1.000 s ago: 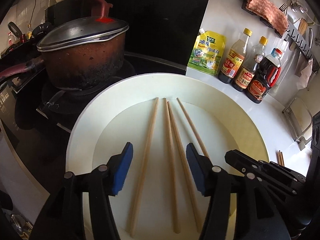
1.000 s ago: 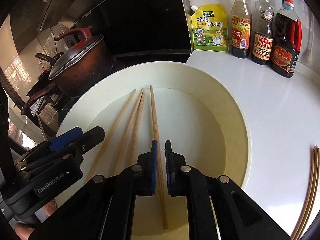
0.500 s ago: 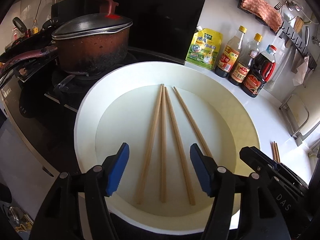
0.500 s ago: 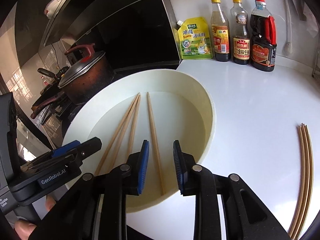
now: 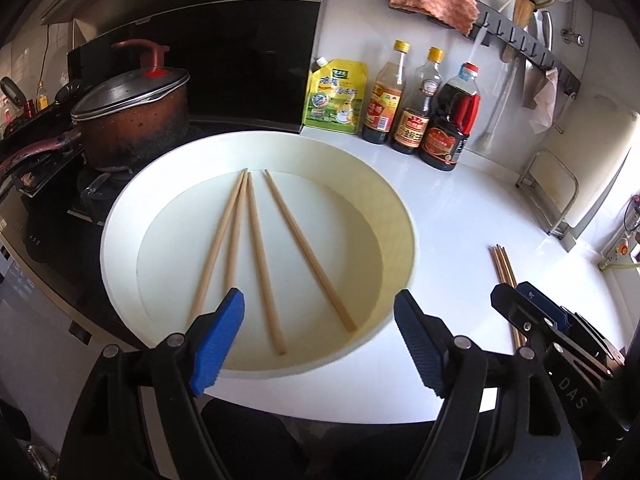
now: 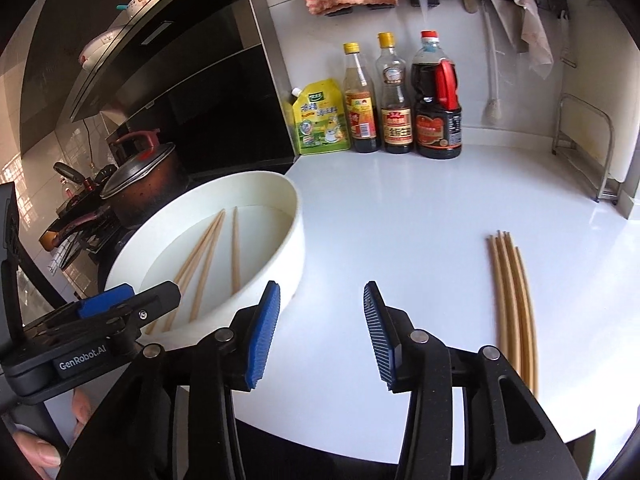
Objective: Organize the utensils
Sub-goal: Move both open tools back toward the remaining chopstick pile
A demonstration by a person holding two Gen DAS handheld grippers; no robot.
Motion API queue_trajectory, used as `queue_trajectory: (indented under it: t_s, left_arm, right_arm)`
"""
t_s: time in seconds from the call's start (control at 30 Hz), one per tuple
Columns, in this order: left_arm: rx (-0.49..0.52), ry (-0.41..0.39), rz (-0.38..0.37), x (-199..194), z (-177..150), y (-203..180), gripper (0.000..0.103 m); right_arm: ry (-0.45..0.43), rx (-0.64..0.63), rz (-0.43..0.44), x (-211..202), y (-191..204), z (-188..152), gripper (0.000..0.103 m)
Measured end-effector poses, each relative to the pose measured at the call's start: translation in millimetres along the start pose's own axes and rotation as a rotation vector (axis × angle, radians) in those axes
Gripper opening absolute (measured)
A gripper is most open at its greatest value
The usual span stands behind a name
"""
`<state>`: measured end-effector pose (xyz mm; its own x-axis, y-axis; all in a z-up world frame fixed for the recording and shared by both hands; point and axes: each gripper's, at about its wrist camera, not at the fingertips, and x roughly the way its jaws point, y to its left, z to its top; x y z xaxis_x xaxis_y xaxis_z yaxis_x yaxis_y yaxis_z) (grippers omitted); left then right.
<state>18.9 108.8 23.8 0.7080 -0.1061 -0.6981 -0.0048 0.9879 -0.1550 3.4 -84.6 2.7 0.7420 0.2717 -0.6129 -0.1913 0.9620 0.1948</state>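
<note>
Several wooden chopsticks point(image 5: 256, 256) lie inside a round white basin point(image 5: 400, 216) on the white counter; they also show in the right wrist view point(image 6: 236, 252), in the basin point(image 6: 280, 264). A second bunch of chopsticks point(image 6: 512, 304) lies on the counter to the right, also seen in the left wrist view point(image 5: 505, 272). My left gripper point(image 5: 320, 328) is open and empty above the basin's near edge. My right gripper point(image 6: 320, 320) is open and empty over the counter between basin and loose bunch.
A lidded brown pot point(image 5: 132, 120) sits on the stove left of the basin. A yellow sauce pouch point(image 6: 320, 120) and three bottles point(image 6: 396, 96) stand at the back wall. A metal rack point(image 6: 588, 148) stands at the right. The counter's front edge is near.
Both grippers pulled back and up from the basin. The right gripper let go of one chopstick, opened wide and swung right over the counter. The left gripper stayed open.
</note>
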Motion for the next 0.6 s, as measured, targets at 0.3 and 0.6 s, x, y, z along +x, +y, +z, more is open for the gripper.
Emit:
queue_trajectory:
  t_s: [0.3, 0.6]
  left_arm:
    - [0.108, 0.036, -0.048, 1.6, -21.8, -60.5, 0.083]
    - [0.172, 0.080, -0.114, 12.7, -33.5, -114.4, 0.085]
  right_arm:
    - [-0.030, 0.067, -0.072, -33.1, -54.0, -9.7, 0.047]
    - [0.004, 0.075, -0.153, -53.5, -98.5, -9.9, 0.051]
